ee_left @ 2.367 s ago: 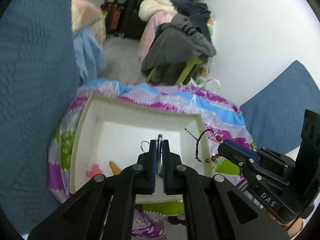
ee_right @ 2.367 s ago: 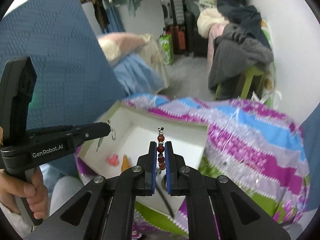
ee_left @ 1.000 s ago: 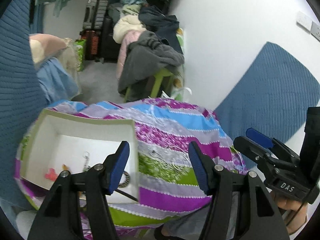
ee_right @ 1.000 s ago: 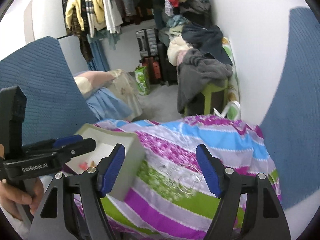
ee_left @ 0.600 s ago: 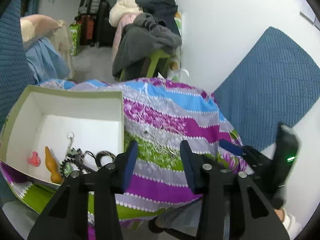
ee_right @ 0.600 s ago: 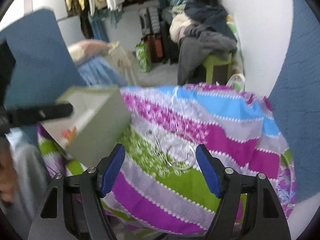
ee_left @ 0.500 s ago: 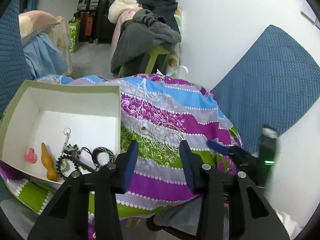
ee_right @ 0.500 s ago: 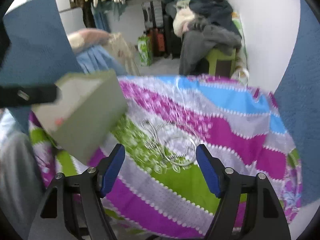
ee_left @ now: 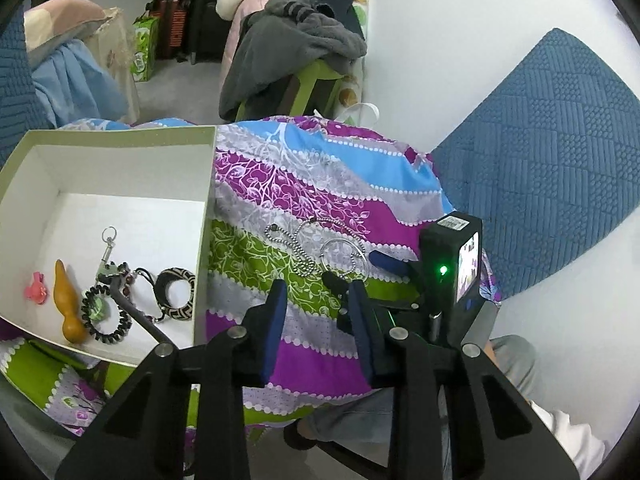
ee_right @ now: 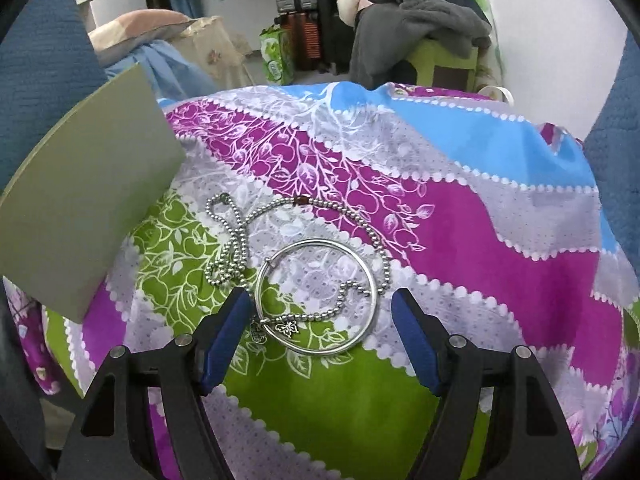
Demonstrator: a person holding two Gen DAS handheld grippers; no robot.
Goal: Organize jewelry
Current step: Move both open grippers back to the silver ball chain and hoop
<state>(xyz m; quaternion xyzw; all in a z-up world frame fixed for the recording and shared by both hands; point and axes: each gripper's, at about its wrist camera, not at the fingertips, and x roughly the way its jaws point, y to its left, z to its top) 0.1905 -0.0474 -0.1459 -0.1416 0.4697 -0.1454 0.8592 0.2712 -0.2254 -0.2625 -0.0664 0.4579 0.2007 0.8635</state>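
A silver bangle (ee_right: 316,298) and a silver bead chain (ee_right: 234,246) lie on the striped cloth (ee_right: 460,216). My right gripper (ee_right: 322,320) is open and low over the bangle, one finger on each side of it. In the left wrist view the bangle (ee_left: 344,258) and chain (ee_left: 296,248) lie right of the white box (ee_left: 206,216), with my right gripper (ee_left: 356,270) at them. The box holds a keyring, a black coil band (ee_left: 106,314), a patterned ring (ee_left: 176,292), a beaded cord, an orange gourd (ee_left: 68,300) and a pink piece (ee_left: 36,286). My left gripper (ee_left: 318,316) is open and empty above the cloth.
Blue quilted cushions (ee_left: 552,148) stand right and left of the cloth. A green stool piled with grey clothes (ee_left: 296,48) stands behind, by the white wall. Suitcases and a pillow (ee_right: 140,26) lie further back. The box's grey-green side (ee_right: 84,184) is close on my right gripper's left.
Both grippers let go of the keyring and beaded cord, which now lie in the box, and opened. The right gripper moved right and down over the bangle; the left drew back.
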